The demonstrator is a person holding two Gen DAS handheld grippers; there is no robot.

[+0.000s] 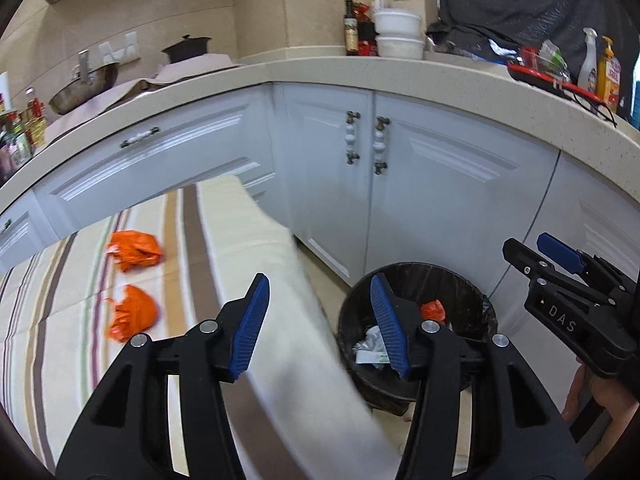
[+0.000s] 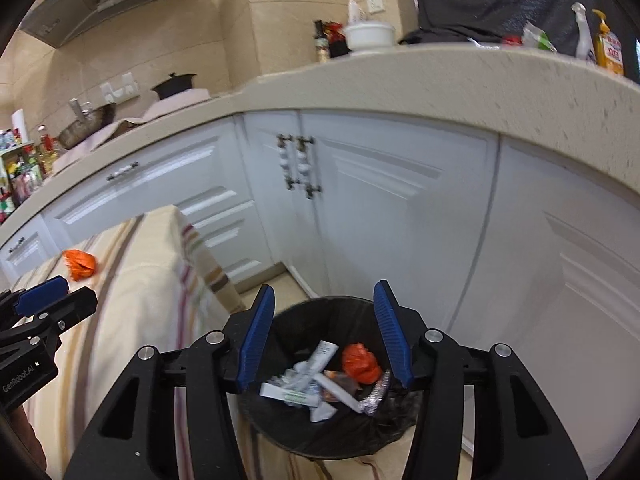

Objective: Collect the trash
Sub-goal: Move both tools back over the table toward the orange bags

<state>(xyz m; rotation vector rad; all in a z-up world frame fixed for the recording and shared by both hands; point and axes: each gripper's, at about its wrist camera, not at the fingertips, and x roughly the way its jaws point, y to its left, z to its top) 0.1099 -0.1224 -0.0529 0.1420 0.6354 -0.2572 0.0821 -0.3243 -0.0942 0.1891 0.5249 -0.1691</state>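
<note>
Two crumpled orange wrappers lie on the striped tablecloth, a far one (image 1: 136, 249) and a near one (image 1: 131, 313); one also shows in the right wrist view (image 2: 81, 264). A black-lined trash bin (image 1: 474, 294) (image 2: 340, 308) stands on the floor beside the table and holds an orange wrapper (image 2: 360, 363) and white paper scraps (image 2: 304, 384). My left gripper (image 1: 322, 322) is open and empty over the table's right edge. My right gripper (image 2: 325, 334) is open and empty directly above the bin; it also shows in the left wrist view (image 1: 544, 260).
White cabinet doors (image 1: 420, 184) run behind the bin under a beige countertop (image 1: 360, 70). Bottles, bowls, a wok and a red rack stand on the counter. The tablecloth (image 1: 248, 248) hangs down next to the bin.
</note>
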